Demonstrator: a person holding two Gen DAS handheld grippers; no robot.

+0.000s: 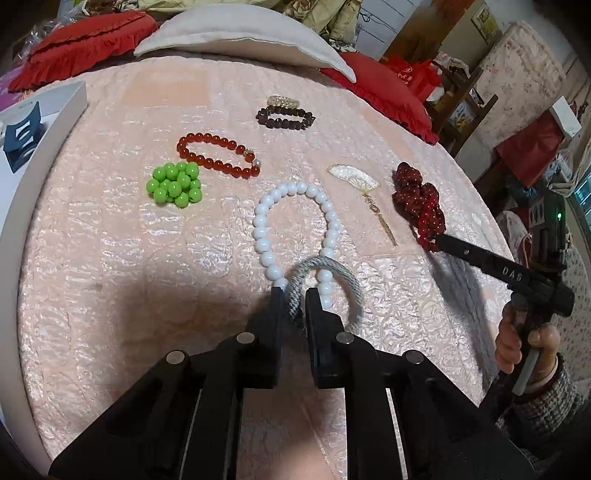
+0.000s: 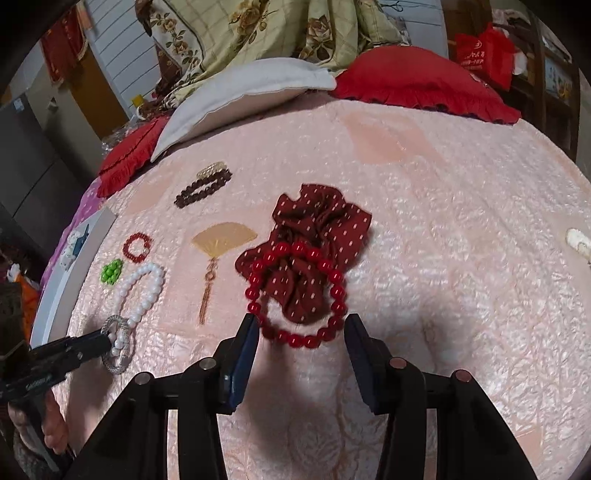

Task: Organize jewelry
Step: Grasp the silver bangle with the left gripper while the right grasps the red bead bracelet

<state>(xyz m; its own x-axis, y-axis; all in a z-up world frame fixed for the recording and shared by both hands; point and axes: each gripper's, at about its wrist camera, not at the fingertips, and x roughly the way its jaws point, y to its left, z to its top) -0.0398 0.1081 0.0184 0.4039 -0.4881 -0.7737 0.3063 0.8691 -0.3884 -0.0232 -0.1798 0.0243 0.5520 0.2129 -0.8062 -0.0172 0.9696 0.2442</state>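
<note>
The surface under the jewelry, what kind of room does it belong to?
Most likely a bedroom: the pieces lie on a pink quilted bedspread, with a white pillow and a red ruffled cushion at its far edge, and a floral quilt heaped behind them.

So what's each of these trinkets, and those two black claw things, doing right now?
Left gripper: shut on the silver bangle.
Right gripper: open, jaws either side of the bright red bead bracelet, not pressing it.
Bright red bead bracelet: lying partly on the dark red scrunchie.
White bead strand: lying in a loop, crossing the bangle.
Green beads: bunched in a heap.
Orange-red bracelet: flat, untouched.
Dark brown bracelet: flat, untouched.
</note>
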